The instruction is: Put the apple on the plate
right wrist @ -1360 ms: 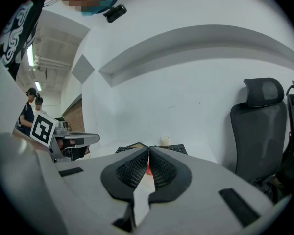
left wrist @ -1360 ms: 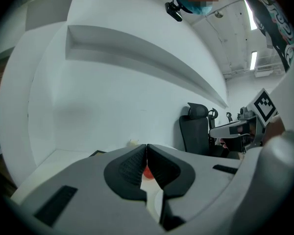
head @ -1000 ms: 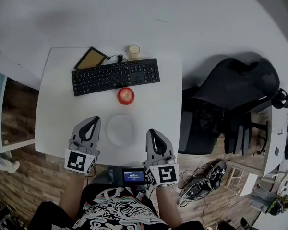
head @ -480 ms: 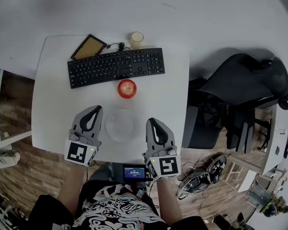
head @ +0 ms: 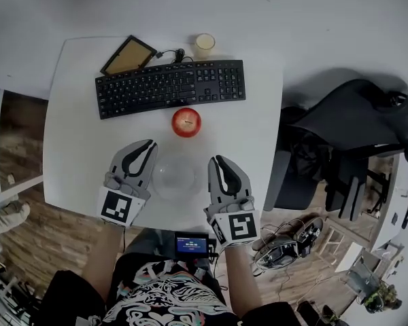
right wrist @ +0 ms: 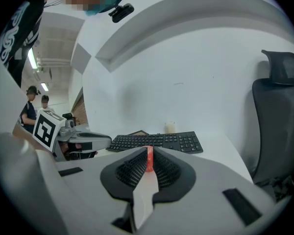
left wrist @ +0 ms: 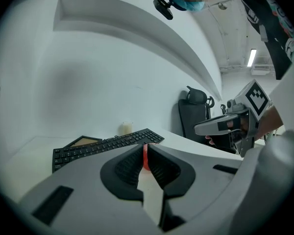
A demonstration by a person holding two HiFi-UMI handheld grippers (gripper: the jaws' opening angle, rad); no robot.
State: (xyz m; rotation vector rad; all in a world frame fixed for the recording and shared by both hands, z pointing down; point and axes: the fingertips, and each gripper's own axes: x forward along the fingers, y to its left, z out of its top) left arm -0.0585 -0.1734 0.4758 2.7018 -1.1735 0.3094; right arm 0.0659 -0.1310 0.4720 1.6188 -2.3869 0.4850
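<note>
Two grippers are over the near part of a white table (head: pixel 75 134), one in each hand. The left gripper (head: pixel 148 146) is just to the left of the plate (head: pixel 175 177). The right gripper (head: pixel 219 161) is just to the right of it. Both point away from the person, toward the keyboard (head: pixel 170 87).

The left gripper's jaws are pressed together, with nothing between them. The right gripper's jaws are pressed together too, and they hold nothing. In each gripper view a thin strip of red shows past the tips. That is the apple, far in front and not touched.

The apple (head: pixel 186 122) is red and sits on the table, not on the plate. It is between the keyboard and the plate, near both and touching neither. It is round, so it has no long side. It stands upright, and the little dip on its top faces up at the head camera.

The plate is pale and round with nothing on it. Behind the keyboard are a small cup (head: pixel 204 45) and a flat thing with a dark frame (head: pixel 128 55). A dark chair (head: pixel 353 124) stands to the right of the table.
</note>
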